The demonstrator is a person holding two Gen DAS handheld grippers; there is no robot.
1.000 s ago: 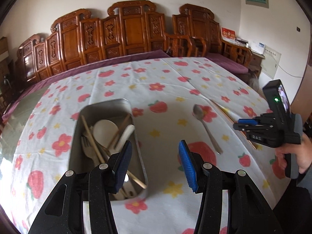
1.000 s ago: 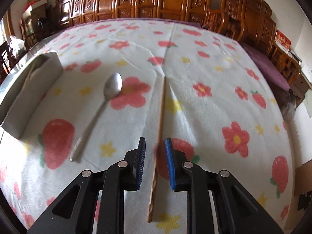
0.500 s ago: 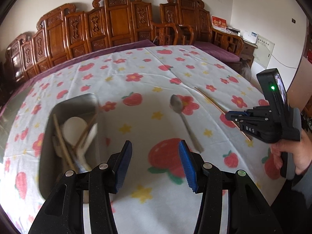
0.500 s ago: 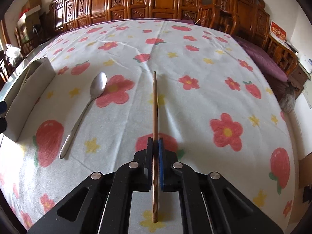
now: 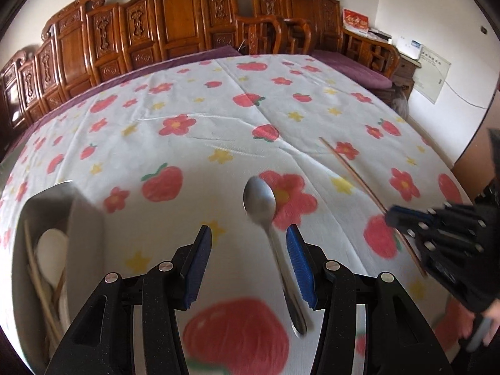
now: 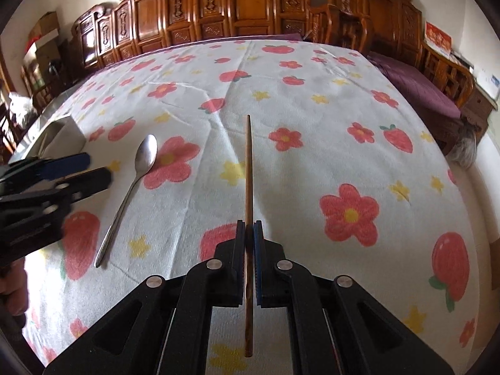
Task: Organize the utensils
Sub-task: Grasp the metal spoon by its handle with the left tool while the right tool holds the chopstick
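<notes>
The right gripper point(image 6: 249, 234), spread around the chopstick point(image 6: 248, 168) a second ago, now pinches it near its thick end, the slim brown stick pointing toward the desk's point(image 6: 312, 118) far edge. The left gripper point(image 5: 249, 251) has swung from over the metal tray point(image 5: 84, 234) to the spoon point(image 5: 262, 209), its pads parted astride the handle, not touching. The plain steel spoon lies bowl-up near the desk's near edge.
</notes>
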